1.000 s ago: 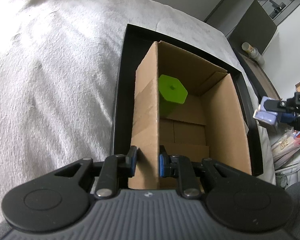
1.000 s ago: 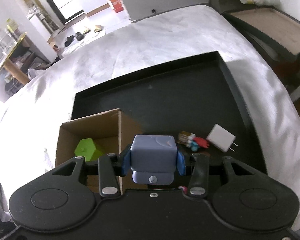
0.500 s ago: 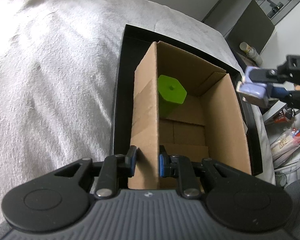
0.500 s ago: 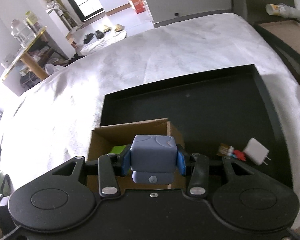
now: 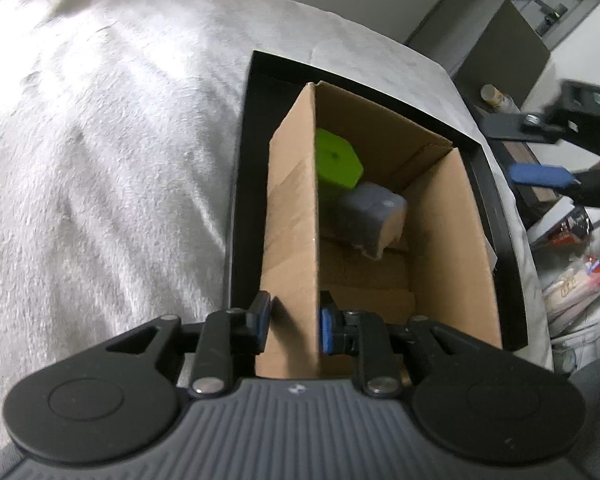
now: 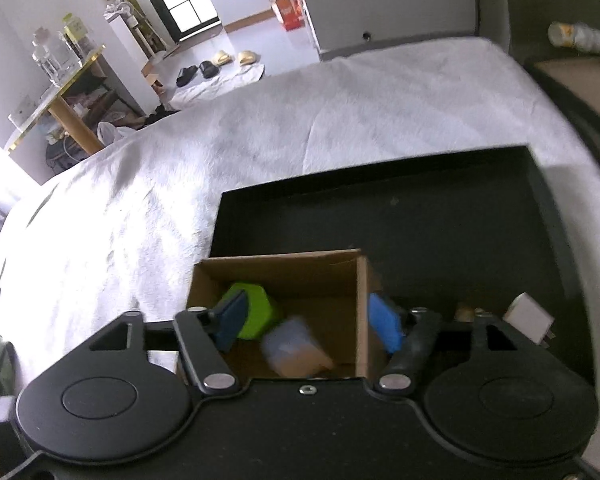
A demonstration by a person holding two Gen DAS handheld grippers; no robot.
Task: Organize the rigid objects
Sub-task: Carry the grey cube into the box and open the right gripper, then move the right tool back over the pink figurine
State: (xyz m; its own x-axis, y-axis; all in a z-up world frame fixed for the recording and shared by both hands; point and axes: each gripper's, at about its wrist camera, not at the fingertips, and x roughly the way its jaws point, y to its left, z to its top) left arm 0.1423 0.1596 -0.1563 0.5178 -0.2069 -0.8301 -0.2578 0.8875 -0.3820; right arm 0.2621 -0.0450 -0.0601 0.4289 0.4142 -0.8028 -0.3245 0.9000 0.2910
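The near wall of the cardboard box (image 5: 291, 240) is pinched between the fingers of the left gripper (image 5: 291, 322), so the box is steadied on the black tray (image 5: 243, 184). The fingers of the right gripper (image 6: 306, 322) are spread wide above the open box and nothing is held between them. Just below them a lilac block (image 5: 374, 220) is seen blurred inside the box, apparently dropping or only just landed, beside a green hexagonal block (image 5: 336, 158) at the left far corner.

Some risks can be judged from here. The box could be tipped or dragged along the tray if the left grip is pulled while the block settles. The right box wall could be caught by a spread finger of the right gripper as it is lifted away, since one blue pad (image 6: 384, 326) lies just outside that wall. The lilac block could bounce against the green one and end up tilted.

Counted: one box, one tray, two blocks inside the box. On the tray to the right of the box, one white plug adapter (image 6: 528, 316) and at least one small brownish item (image 6: 464, 312), too hidden to identify, are left. All of this rests on a bed covered with a white blanket (image 6: 259, 140).
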